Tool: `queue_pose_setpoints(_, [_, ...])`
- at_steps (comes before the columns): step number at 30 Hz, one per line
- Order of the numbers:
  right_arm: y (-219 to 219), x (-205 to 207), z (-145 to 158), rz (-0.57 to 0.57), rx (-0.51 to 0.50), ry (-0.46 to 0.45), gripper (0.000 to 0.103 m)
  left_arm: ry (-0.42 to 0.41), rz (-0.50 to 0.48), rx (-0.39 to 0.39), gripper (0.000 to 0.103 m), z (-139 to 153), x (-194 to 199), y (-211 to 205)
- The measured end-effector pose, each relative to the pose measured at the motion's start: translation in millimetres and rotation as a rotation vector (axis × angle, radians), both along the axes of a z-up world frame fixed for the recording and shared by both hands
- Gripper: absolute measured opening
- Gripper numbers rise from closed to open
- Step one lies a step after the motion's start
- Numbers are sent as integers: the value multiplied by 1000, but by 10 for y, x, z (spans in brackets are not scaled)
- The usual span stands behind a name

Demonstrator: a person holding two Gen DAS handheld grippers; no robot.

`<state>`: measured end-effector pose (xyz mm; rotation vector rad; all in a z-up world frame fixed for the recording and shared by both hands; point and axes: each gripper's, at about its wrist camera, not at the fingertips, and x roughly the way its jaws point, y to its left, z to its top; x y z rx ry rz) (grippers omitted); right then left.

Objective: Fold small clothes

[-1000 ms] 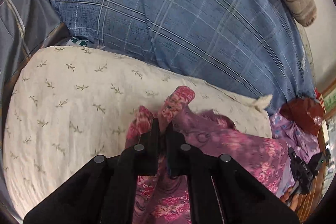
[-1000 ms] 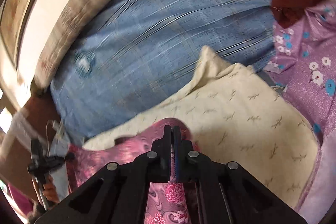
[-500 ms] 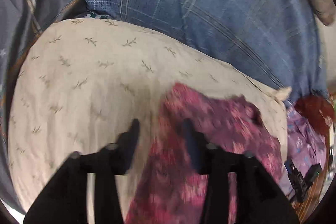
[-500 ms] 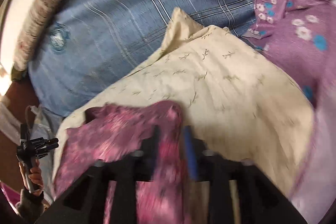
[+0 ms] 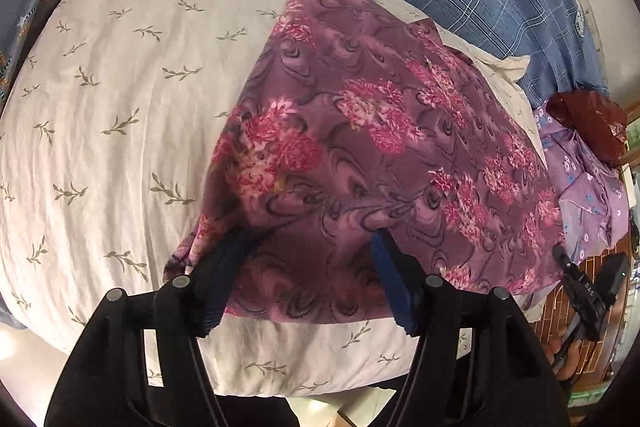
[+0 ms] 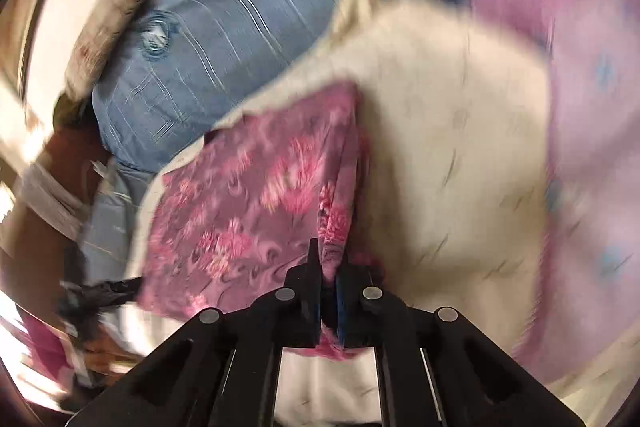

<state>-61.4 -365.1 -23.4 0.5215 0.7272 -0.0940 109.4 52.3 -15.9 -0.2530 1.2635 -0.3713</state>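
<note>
Two grippers: both over the purple rose-print cloth garment (image 5: 360, 147), which lies on the cream leaf-print pillow (image 5: 120, 87).
Left gripper (image 5: 308, 267): jaws spread and opening; cloth lies between and under the fingers, unpinched.
Right gripper (image 6: 329, 291): jaws pressed together, pinching a garment fold just ahead of its tips.
Risk, drag: a one-sided hold may skew the garment toward the right gripper.
Risk, snag: the left fingers could catch the near hem and rumple it.
Risk, slip: the soft pillow may let the cloth slide.
</note>
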Motion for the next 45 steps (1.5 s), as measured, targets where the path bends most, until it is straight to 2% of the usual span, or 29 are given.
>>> queue_pose_setpoints(2, [-18, 31, -25, -17, -66, 41, 4, 8, 18, -2, 65, -26, 7, 7])
queue_pose_setpoints(4, [-56, 158, -319, -24, -49, 164, 4, 12, 37, -14, 64, -71, -9, 33])
queue_pose_setpoints(6, [31, 223, -442, -5, -81, 216, 6, 19, 43, -32, 64, -22, -9, 34])
queue_pose_setpoints(7, [89, 201, -365, -19, -115, 200, 12, 22, 47, -66, 64, 42, -28, 110])
queue_pose_setpoints(10, [137, 74, -57, -46, -112, 118, 14, 14, 78, -160, 65, 225, -64, 301])
queue_pose_setpoints(13, [194, -60, 260, -30, -57, -28, 14, -18, 85, -189, 65, 329, -90, 342])
queue_pose_setpoints(15, [291, -74, 344, 8, -17, -90, 15, -23, 68, -180, 65, 301, -104, 261])
queue_pose_setpoints(17, [396, -20, 285, 38, -4, -95, 22, -10, 38, -133, 65, 164, -117, 107])
queue_pose_setpoints(18, [455, 30, 186, 35, -16, -71, 23, 2, 28, -105, 65, 84, -126, 69])
queue_pose_setpoints(20, [475, 175, -116, 21, -20, 33, 24, 29, 20, -48, 65, -103, -121, 0])
queue_pose_setpoints(21, [459, 236, -250, 13, -8, 81, 23, 18, 22, -33, 67, -144, -124, -26])
queue_pose_setpoints(22, [420, 288, -455, 2, 22, 142, 22, -4, 20, -33, 76, -125, -142, -47])
queue_pose_setpoints(23, [384, 302, -573, -7, 64, 141, 21, -13, 8, -38, 80, -108, -153, -74])
queue_pose_setpoints(24, [342, 228, -584, -35, 107, 77, 21, -17, 0, -31, 82, -109, -157, -100])
queue_pose_setpoints(25, [315, 217, -606, -41, 137, 71, 22, -28, -7, -9, 83, -115, -169, -131])
queue_pose_setpoints(31, [318, 235, -580, -41, 142, 90, 25, -77, -38, 33, 94, -115, -208, -264])
queue_pose_setpoints(34, [326, 281, -545, -41, 170, 99, 35, -77, -48, 33, 99, -121, -204, -277])
queue_pose_setpoints(36, [405, 318, -499, -23, 140, 113, 44, -77, -48, 31, 100, -128, -204, -278])
queue_pose_setpoints(38, [490, 332, -483, -3, 131, 109, 68, -79, -49, 29, 102, -131, -195, -306])
queue_pose_setpoints(41, [635, 390, -459, 23, 94, 126, 87, -78, -49, 32, 102, -134, -197, -324])
queue_pose_setpoints(45, [834, 462, -458, 63, 6, 180, 103, -66, -51, 42, 103, -139, -191, -338])
